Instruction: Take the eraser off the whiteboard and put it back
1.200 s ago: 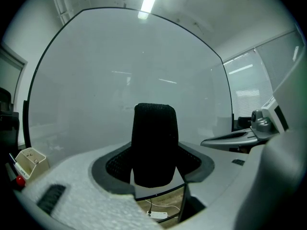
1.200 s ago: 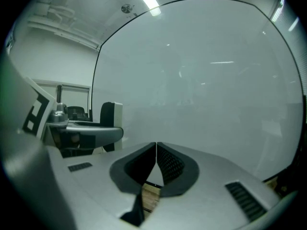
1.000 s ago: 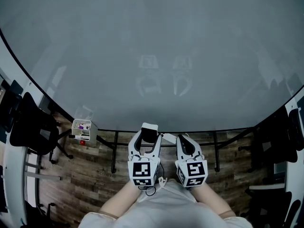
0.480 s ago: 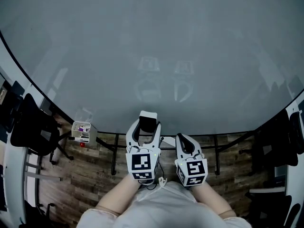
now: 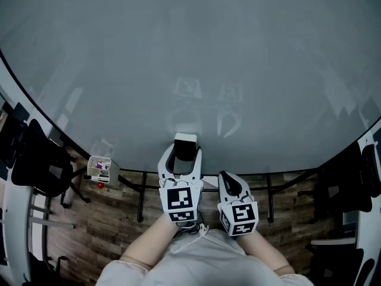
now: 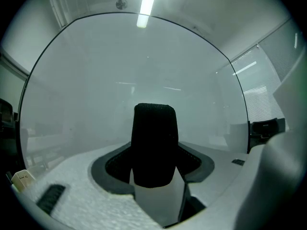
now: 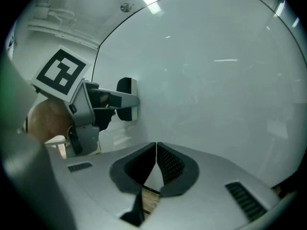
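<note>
1. The left gripper (image 5: 184,155) clamps the eraser (image 6: 153,145), which is at the whiteboard (image 5: 190,64) and seems to touch it.
2. If the jaws release before it sits flat, it may fall to the floor (image 5: 113,225).
3. The right gripper (image 5: 231,185) is closed and empty.

Your whiteboard (image 5: 190,52) looks smooth and glossy, faintly mirroring things. The eraser (image 6: 154,145) has a black, finely textured felt-like face on white plastic. At 7 o'clock, the floor (image 5: 113,225) is matt wood plank.
</note>
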